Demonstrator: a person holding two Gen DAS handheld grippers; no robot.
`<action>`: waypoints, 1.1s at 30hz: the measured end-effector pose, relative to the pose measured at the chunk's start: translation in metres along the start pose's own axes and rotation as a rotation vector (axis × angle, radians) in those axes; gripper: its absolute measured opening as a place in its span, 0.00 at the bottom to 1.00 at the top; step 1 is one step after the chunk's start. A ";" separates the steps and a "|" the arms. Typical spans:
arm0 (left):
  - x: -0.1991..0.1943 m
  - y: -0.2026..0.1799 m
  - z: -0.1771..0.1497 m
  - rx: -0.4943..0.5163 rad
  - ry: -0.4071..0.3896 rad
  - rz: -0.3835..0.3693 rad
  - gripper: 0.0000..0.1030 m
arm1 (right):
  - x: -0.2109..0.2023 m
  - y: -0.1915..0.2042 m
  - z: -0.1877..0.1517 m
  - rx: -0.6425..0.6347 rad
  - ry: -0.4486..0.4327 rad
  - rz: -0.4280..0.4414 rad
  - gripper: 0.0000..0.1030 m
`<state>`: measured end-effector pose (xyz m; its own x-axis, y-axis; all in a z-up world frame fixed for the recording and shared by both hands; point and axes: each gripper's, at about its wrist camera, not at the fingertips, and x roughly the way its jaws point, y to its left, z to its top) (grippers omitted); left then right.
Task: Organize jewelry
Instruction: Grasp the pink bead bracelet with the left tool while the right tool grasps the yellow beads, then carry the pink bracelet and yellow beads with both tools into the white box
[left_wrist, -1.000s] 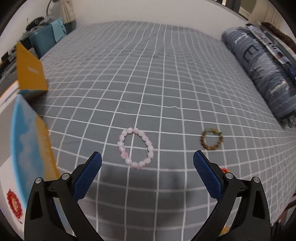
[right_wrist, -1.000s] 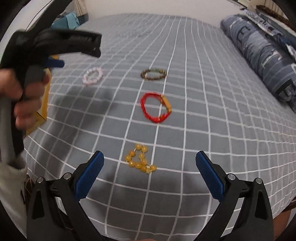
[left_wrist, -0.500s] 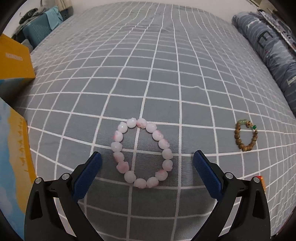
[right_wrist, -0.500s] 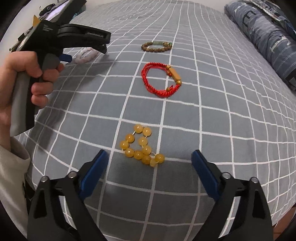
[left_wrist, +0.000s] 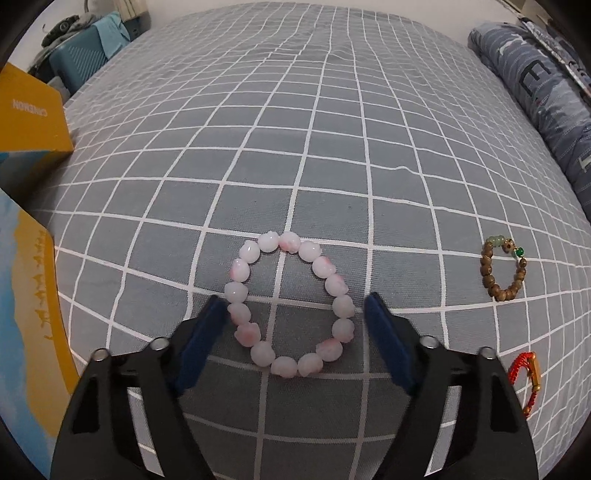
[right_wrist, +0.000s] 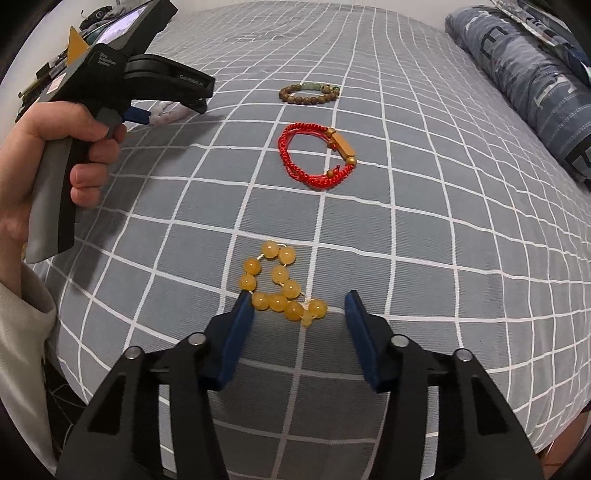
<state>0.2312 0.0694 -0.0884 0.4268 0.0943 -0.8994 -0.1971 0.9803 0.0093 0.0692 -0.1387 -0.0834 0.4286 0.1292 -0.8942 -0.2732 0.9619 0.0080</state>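
The left gripper (left_wrist: 295, 314) has its jaws partly open around the pink bead bracelet (left_wrist: 290, 308) on the bed (left_wrist: 332, 129). The right gripper (right_wrist: 299, 308) is also partly open; its left pad touches the yellow bead bracelet (right_wrist: 280, 286) at 12 o'clock.

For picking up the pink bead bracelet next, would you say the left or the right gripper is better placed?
Left. The open left gripper already has its fingers either side of the pink bead bracelet, while the right gripper sits over the yellow bead bracelet.
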 end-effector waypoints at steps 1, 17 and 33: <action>-0.001 0.000 0.000 -0.001 -0.001 0.000 0.63 | 0.000 0.000 0.000 -0.005 -0.004 -0.005 0.40; -0.021 0.001 -0.005 -0.010 -0.032 -0.022 0.09 | -0.014 0.001 -0.003 0.004 -0.091 -0.036 0.12; -0.051 0.001 -0.005 -0.028 -0.101 -0.052 0.09 | -0.037 0.000 -0.001 0.025 -0.231 -0.033 0.12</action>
<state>0.2045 0.0650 -0.0446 0.5234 0.0621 -0.8498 -0.1968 0.9792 -0.0496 0.0524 -0.1434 -0.0502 0.6232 0.1463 -0.7683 -0.2356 0.9718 -0.0061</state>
